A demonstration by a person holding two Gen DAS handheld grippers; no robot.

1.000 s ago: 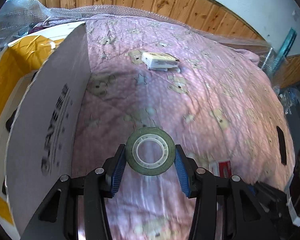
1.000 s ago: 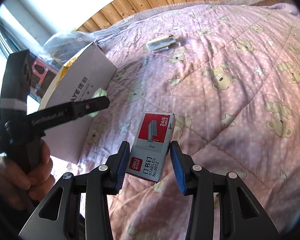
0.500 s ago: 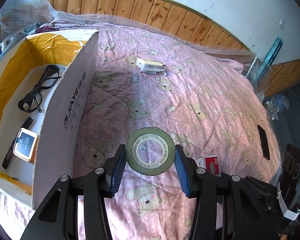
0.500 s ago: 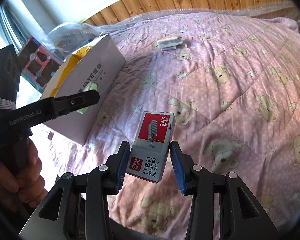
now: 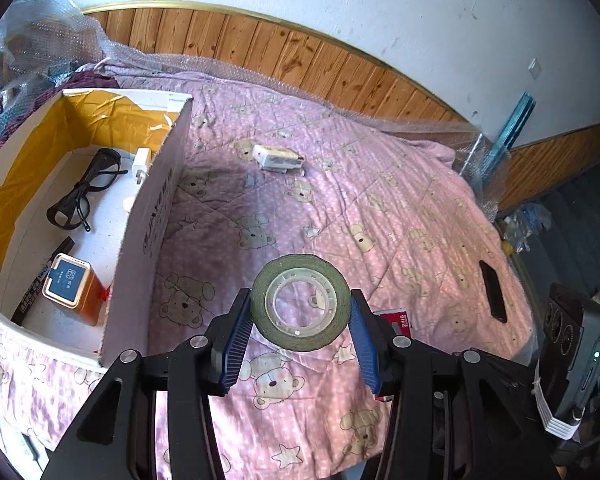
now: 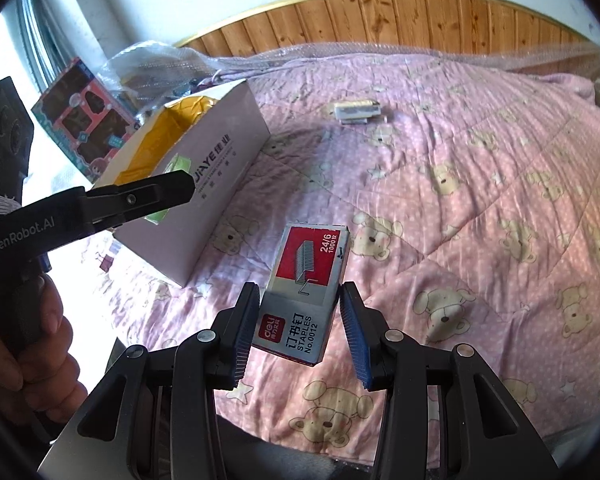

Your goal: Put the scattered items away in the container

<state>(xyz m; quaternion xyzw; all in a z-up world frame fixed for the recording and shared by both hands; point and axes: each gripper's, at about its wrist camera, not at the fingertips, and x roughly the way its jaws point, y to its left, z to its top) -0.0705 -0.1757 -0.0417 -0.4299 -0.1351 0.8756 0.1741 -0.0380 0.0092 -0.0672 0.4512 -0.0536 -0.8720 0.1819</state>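
My left gripper (image 5: 300, 312) is shut on a green tape roll (image 5: 300, 302), held above the pink bear quilt to the right of the open cardboard box (image 5: 148, 236). Inside the box lie black glasses (image 5: 86, 190), a white plug (image 5: 141, 164), an orange tin (image 5: 70, 288) and a black marker (image 5: 40, 280). My right gripper (image 6: 298, 328) is shut on a red and grey staples box (image 6: 306, 288), lifted over the quilt right of the cardboard box (image 6: 220, 168). The left gripper (image 6: 100, 204) shows at the left, held by a hand. A white stapler (image 5: 278, 157) (image 6: 356, 111) lies farther back on the quilt.
A black phone (image 5: 493, 291) lies near the quilt's right edge. Bubble wrap (image 5: 44, 40) and a wooden panel wall (image 5: 300, 52) line the far side. A colourful toy box (image 6: 84, 116) stands behind the cardboard box. Dark equipment (image 5: 580, 340) sits off the bed's right side.
Both grippers have risen and pulled back, each keeping its item. The box's inside has come into the left wrist view, and the quilt looks farther below.
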